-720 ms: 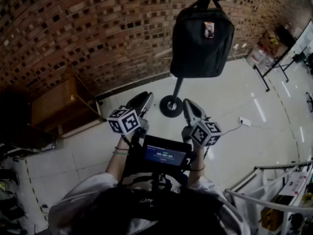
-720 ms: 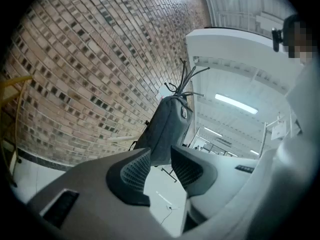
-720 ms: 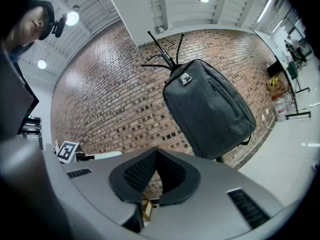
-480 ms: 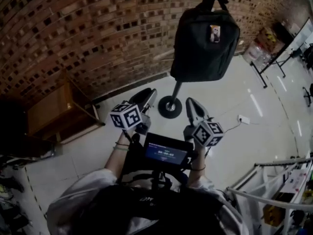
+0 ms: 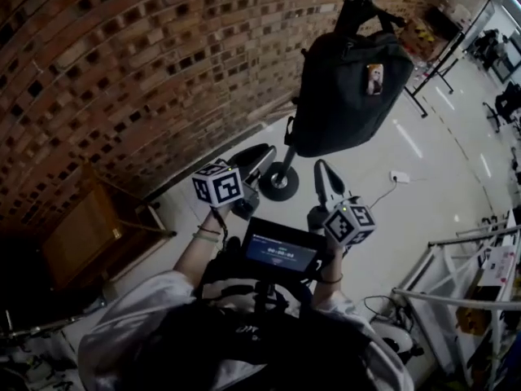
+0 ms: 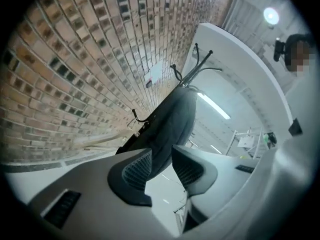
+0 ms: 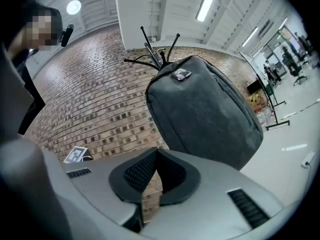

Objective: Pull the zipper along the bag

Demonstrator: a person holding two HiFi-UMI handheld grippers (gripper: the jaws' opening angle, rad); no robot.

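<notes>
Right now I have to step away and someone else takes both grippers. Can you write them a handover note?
Left gripper: jaws apart, nothing between them.
Right gripper: jaws shut, empty.
Things: the black bag hangs from the coat stand in front of the brick wall. Both grippers are held short of the bag, not touching it.
Done: nothing on the zipper yet.
Left: close in on the bag, find the zipper pull (I cannot make it out in these views), grip it and draw it along the bag, probably steadying the bag with the other gripper.
</notes>
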